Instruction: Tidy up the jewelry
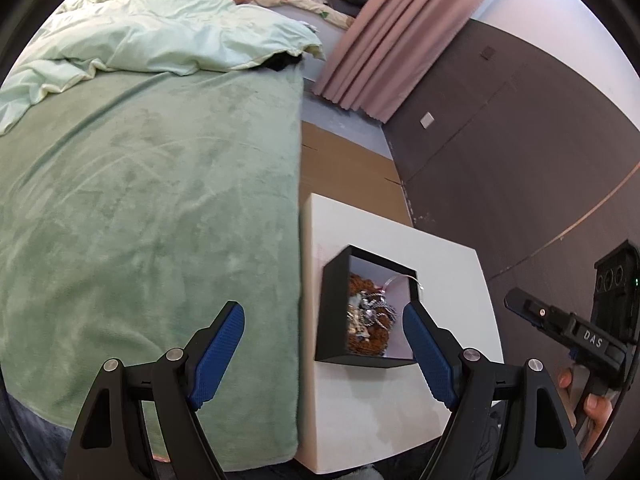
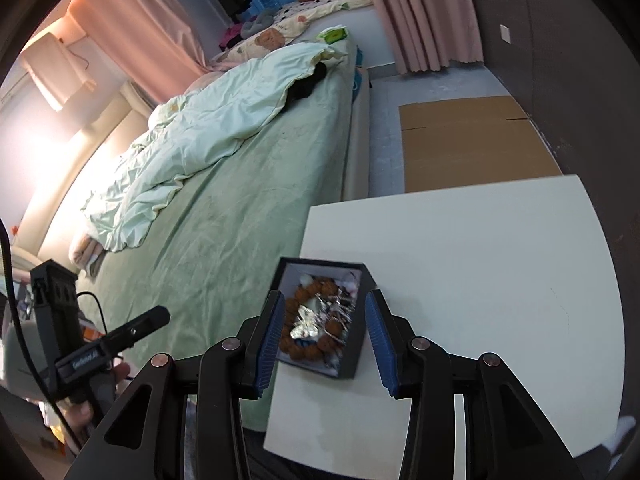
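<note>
Black card walls frame the small open box [image 2: 352, 364], which sits on the white surface [image 2: 500, 280] near its edge beside the bed [image 2: 224, 240]. Its lining is pale, and inside lies a tangle of jewelry: a bracelet of brown rounded beads [image 2: 298, 346] circling much of the floor, a shiny silver butterfly-shaped piece [image 2: 305, 326] resting in the middle of that ring, and a heap of thin silver chains [image 2: 340, 308] spilled across the beads toward the far right corner. Small pale bits sit at the far end, too blurred to name. In the left wrist view the same box [image 1: 332, 312] shows the brown beads [image 1: 368, 342] and silvery pieces [image 1: 366, 312] piled together, with a thin wire-like loop [image 1: 404, 278] poking over the far rim.

The right tongs [image 2: 322, 334] hang released above the box, blue pads spread so that one finger sits outside each long wall, gripping nothing. The left tongs [image 1: 324, 336] are likewise spread wide and empty, one finger over the green bedspread [image 1: 160, 220], the other over the box's right side.

A rumpled pale duvet [image 2: 208, 120] lies on the bed, flattened cardboard [image 2: 472, 140] on the floor beyond the surface, and pink curtains [image 2: 420, 12] hang at the window.
</note>
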Demonstrator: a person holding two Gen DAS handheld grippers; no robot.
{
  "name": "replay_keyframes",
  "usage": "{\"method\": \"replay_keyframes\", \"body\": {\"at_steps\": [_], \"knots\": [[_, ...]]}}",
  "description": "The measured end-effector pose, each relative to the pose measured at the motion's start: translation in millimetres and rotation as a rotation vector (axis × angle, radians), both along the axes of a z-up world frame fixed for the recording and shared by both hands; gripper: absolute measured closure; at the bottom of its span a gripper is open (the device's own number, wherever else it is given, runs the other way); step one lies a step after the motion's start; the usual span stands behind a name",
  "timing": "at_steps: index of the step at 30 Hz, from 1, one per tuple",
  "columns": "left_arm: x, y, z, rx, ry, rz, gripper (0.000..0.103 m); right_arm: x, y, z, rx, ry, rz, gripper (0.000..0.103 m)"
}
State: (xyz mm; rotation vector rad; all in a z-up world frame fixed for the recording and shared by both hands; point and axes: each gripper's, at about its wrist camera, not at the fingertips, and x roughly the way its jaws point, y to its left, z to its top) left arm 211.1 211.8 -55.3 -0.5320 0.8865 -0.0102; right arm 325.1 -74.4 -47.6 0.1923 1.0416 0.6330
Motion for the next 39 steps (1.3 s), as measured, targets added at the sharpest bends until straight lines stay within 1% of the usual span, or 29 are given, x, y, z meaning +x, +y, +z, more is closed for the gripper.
{"method": "replay_keyframes", "body": {"at_steps": [2, 3, 4, 8, 9, 10, 11, 12, 13, 17, 18, 19, 21, 27, 39], "knots": [[1, -10, 3, 0.012, -0.004, -0.019, 0.021, -6, -11, -1, 0.005, 0.002, -0.012, 0.055], [1, -17, 5, 0.023, -0.008, -0.032, 0.021, -10, -17, -2, 0.005, 0.002, -0.02, 0.05], [0, -23, 7, 0.033, -0.012, -0.042, 0.021, -14, -24, -3, 0.007, -0.003, -0.029, 0.047], [-2, -48, 15, 0.066, -0.034, -0.082, 0.02, -28, -45, -3, 0.01, -0.012, -0.047, 0.046], [-3, -55, 17, 0.076, -0.042, -0.093, 0.014, -29, -48, -3, 0.01, -0.012, -0.052, 0.046], [-5, -61, 20, 0.086, -0.052, -0.102, 0.01, -32, -53, -3, 0.009, -0.012, -0.058, 0.043], [-6, -68, 23, 0.095, -0.064, -0.111, 0.003, -34, -58, -3, 0.006, -0.014, -0.064, 0.041], [-8, -73, 25, 0.101, -0.073, -0.118, 0.002, -37, -63, -3, 0.003, -0.018, -0.072, 0.035], [-10, -79, 27, 0.107, -0.079, -0.125, 0.002, -41, -69, -3, 0.001, -0.024, -0.083, 0.032], [-18, -99, 35, 0.135, -0.097, -0.146, 0.001, -53, -88, -2, -0.002, -0.034, -0.112, 0.03], [-21, -102, 37, 0.14, -0.101, -0.15, 0.0, -57, -93, -1, -0.003, -0.039, -0.123, 0.023], [-24, -107, 39, 0.147, -0.107, -0.153, 0.0, -62, -98, 0, -0.003, -0.044, -0.131, 0.013], [-30, -115, 42, 0.155, -0.118, -0.16, 0.0, -70, -108, 4, 0.002, -0.061, -0.156, 0.004], [-47, -136, 50, 0.187, -0.136, -0.172, 0.0, -95, -128, 10, 0.002, -0.082, -0.187, 0.0], [-96, -174, 73, 0.241, -0.201, -0.202, 0.0, -143, -166, 23, -0.003, -0.134, -0.227, 0.0]]}}
